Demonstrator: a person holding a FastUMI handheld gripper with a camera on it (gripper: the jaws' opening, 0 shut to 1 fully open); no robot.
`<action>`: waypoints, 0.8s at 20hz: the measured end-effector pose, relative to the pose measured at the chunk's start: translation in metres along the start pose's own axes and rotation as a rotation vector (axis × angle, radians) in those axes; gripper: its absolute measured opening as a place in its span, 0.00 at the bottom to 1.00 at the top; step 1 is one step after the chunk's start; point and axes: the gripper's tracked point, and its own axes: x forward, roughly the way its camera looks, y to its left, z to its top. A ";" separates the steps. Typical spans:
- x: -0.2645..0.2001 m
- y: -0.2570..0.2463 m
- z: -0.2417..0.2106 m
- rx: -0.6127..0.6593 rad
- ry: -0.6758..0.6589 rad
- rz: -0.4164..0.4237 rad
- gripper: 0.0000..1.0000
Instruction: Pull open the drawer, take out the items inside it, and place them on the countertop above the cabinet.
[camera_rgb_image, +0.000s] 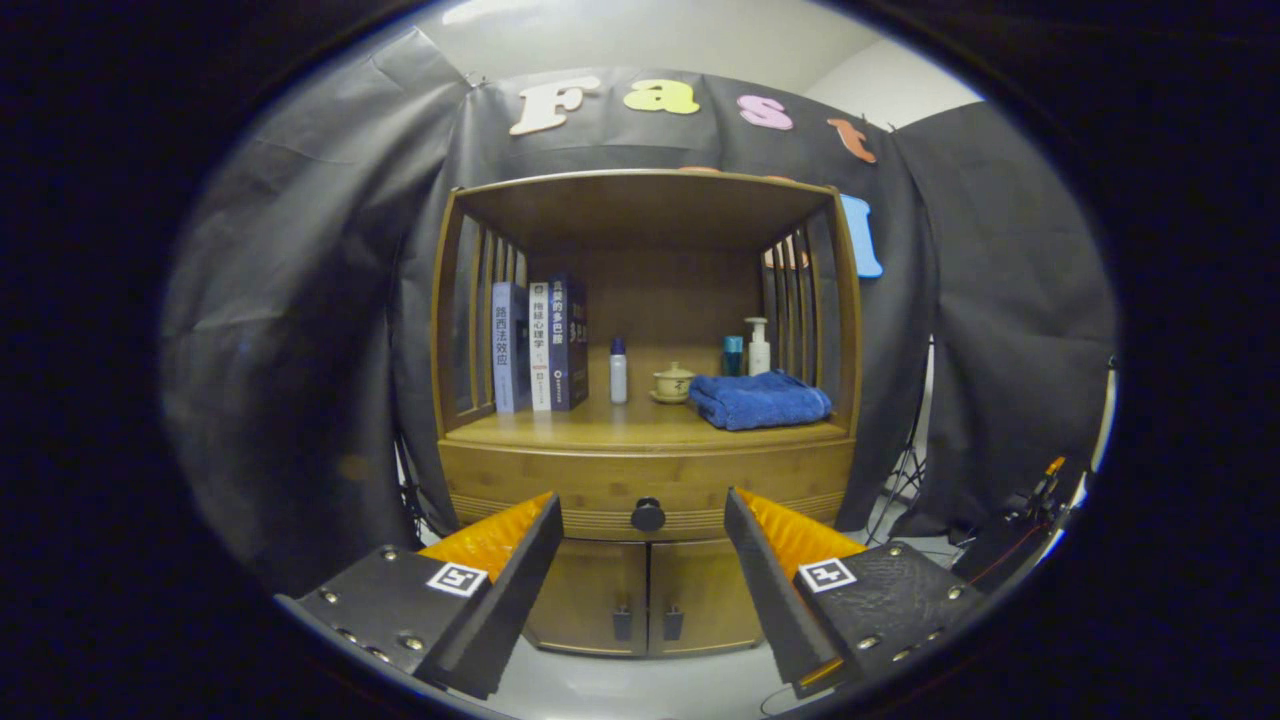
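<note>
So the gripper has its fingers spread wide with nothing between them, aimed straight at a bamboo-look cabinet. The drawer is shut, smooth wood grain with a ribbed strip along the bottom and a round dark knob sitting right in the gap between the fingers, further off. On the countertop there's a folded fluffy blue towel, some upright books, a little lidded ceramic cup and a few plastic bottles.
</note>
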 end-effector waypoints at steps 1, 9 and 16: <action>0.003 -0.001 -0.002 0.002 0.001 -0.003 0.98; 0.043 0.000 -0.016 -0.007 -0.024 0.022 0.98; 0.123 0.008 -0.051 -0.044 -0.026 0.043 0.98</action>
